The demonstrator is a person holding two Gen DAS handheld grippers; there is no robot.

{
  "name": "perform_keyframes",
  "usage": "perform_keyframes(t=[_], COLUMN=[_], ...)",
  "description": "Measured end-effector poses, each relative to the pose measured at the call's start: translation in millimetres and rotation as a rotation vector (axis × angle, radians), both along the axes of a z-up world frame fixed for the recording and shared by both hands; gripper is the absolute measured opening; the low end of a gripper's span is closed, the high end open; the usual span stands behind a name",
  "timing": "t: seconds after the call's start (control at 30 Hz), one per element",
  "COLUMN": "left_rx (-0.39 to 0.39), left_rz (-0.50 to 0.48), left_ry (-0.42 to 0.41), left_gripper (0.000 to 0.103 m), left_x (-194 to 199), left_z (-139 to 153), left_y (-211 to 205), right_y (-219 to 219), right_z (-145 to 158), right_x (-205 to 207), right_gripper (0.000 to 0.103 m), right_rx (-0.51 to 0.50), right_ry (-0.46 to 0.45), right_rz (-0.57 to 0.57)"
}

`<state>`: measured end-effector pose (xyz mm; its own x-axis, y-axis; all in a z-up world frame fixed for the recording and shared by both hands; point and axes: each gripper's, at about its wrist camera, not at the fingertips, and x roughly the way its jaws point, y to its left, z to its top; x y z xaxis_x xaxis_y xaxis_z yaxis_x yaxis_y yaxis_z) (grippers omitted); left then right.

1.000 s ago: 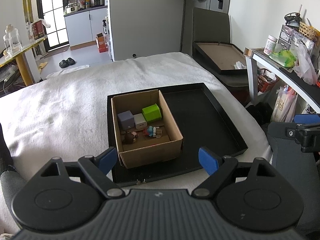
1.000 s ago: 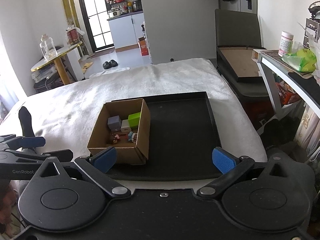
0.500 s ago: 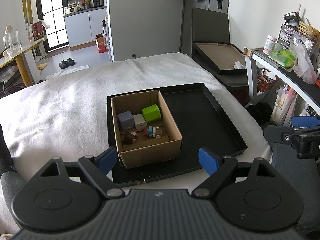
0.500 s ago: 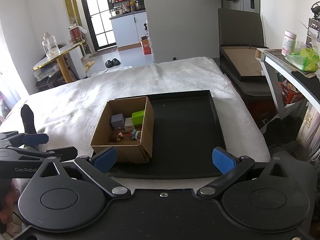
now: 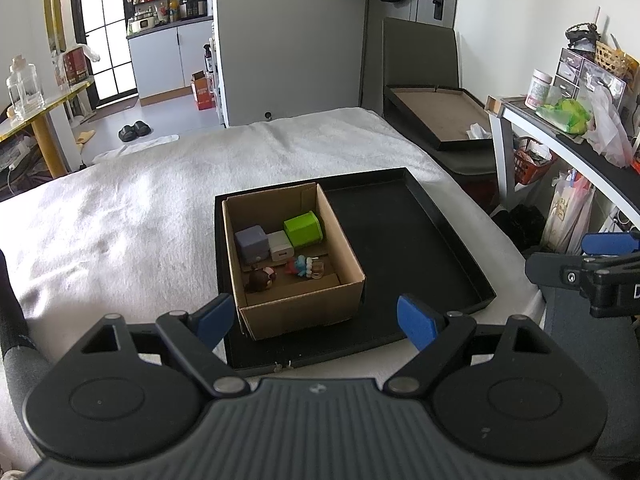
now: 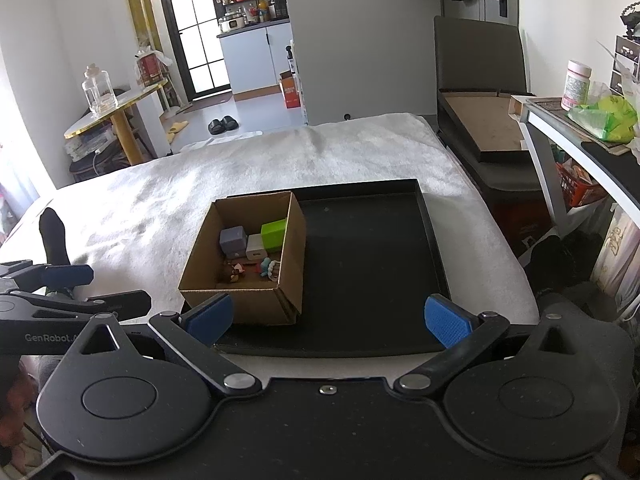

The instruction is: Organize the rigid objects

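Both grippers spread wide, nothing held. Left gripper [image 5: 316,318] sits just short of the box [image 5: 296,308], which is dead ahead on the left part of the tray [image 5: 404,240]. Right gripper [image 6: 326,318]: box ahead-left, bare tray ahead-right. In the box: green block [image 5: 303,229], grey block [image 5: 251,243], white block [image 5: 280,245] at the far end, 2 figurines [image 5: 280,274] nearer.

left tool [image 5: 316,320]: black, blue pads | right tool [image 6: 326,318]: black, blue pads
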<state>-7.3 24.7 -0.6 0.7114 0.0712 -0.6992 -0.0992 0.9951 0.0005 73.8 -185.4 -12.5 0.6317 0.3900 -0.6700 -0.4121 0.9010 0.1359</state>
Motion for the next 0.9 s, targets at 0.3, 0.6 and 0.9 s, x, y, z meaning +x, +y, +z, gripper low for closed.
perform_keyframes(t=[0.3,0.6,0.9], left_rx=[0.014,0.016,0.018], left_rz=[0.020,0.026,0.008], left_ry=[0.000,-0.003,-0.005], left_gripper=[0.088,0.088,0.088], left_x=[0.3,-0.7,-1.7], left_z=[-1.0,-2.1,-3.2], left_y=[0.3,-0.4,-1.7], right_y=[-0.1,1.5,0.7], right_z=[-0.5,-3.9,-6.8], right_x=[-0.3,0.0,1.1], right_gripper=[0.103,0.103,0.103], right_rx=[-0.004,-0.011,-0.012], right_ry=[0.004,0.008,0.016], right_rz=[-0.002,0.003,0.005])
